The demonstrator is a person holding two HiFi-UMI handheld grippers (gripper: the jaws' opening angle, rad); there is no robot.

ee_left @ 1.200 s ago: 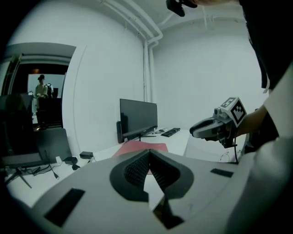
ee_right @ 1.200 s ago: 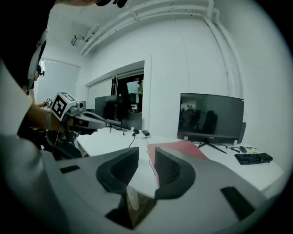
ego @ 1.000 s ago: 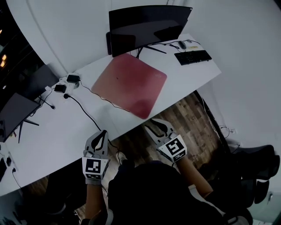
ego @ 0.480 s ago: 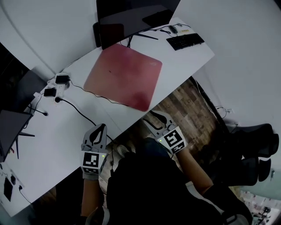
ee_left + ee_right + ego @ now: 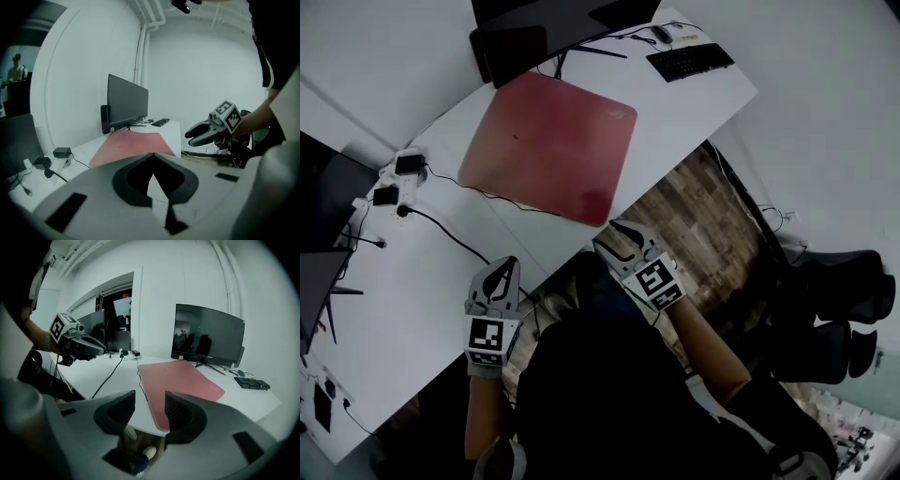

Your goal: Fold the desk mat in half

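A red desk mat [image 5: 548,145] lies flat and unfolded on the white desk [image 5: 422,281], its near corner at the desk's front edge. My left gripper [image 5: 506,265] is shut and empty, its tip over the desk's front edge, well to the left of the mat. In its own view the jaws [image 5: 152,155] meet, with the mat [image 5: 133,140] ahead. My right gripper [image 5: 612,236] hangs just off the desk edge, close below the mat's near corner. Its jaws [image 5: 150,404] have just been opening and hold nothing; the mat [image 5: 180,380] lies ahead of them.
A dark monitor [image 5: 553,28] stands behind the mat, with a keyboard [image 5: 689,61] and mouse [image 5: 661,34] to its right. Power adapters [image 5: 398,173] and a black cable [image 5: 450,234] lie left of the mat. A black chair [image 5: 839,309] stands on the wooden floor at right.
Both grippers have come closer to the desk edge, the right one nearing the mat's near corner. The right jaws have spread wider. The left stays shut.
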